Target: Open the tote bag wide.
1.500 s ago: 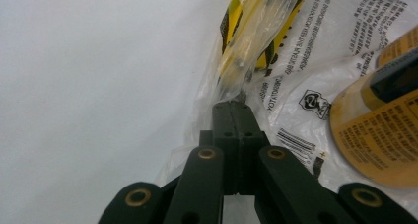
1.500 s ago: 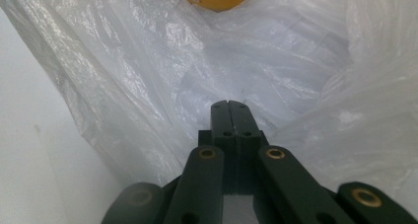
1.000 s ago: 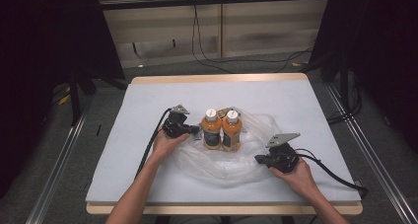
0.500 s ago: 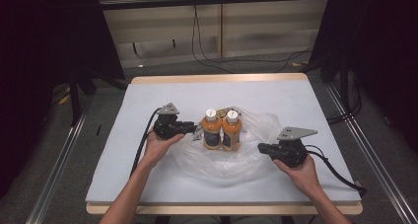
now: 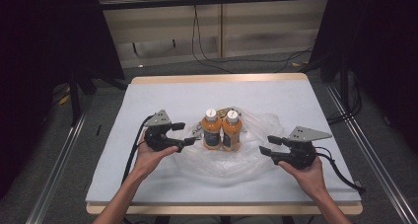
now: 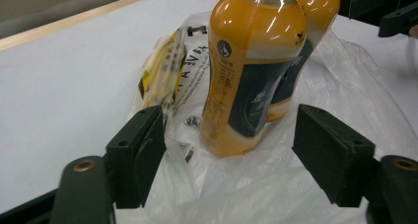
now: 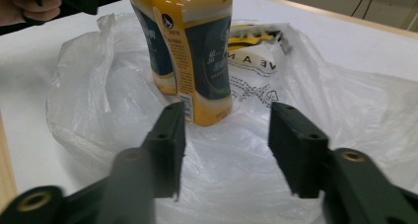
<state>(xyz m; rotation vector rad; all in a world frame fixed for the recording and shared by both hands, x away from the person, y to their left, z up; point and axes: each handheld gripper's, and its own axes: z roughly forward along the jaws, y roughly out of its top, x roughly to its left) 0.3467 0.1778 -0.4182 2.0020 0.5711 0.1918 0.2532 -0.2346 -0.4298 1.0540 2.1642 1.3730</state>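
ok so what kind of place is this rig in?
Most likely a lab data-collection station, not a home or shop. A white-topped table sits between dark curtains, with metal floor rails either side and loose cables along the back wall. A person works two handheld grippers over two orange drink bottles.

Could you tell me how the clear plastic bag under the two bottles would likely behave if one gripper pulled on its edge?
The bag looks thin and crumpled, so it would probably stretch and bunch rather than slide stiffly. The two bottles stand upright on it, tall and narrow, so a sharp tug might tip them. Its glossy film could slip between the pads.
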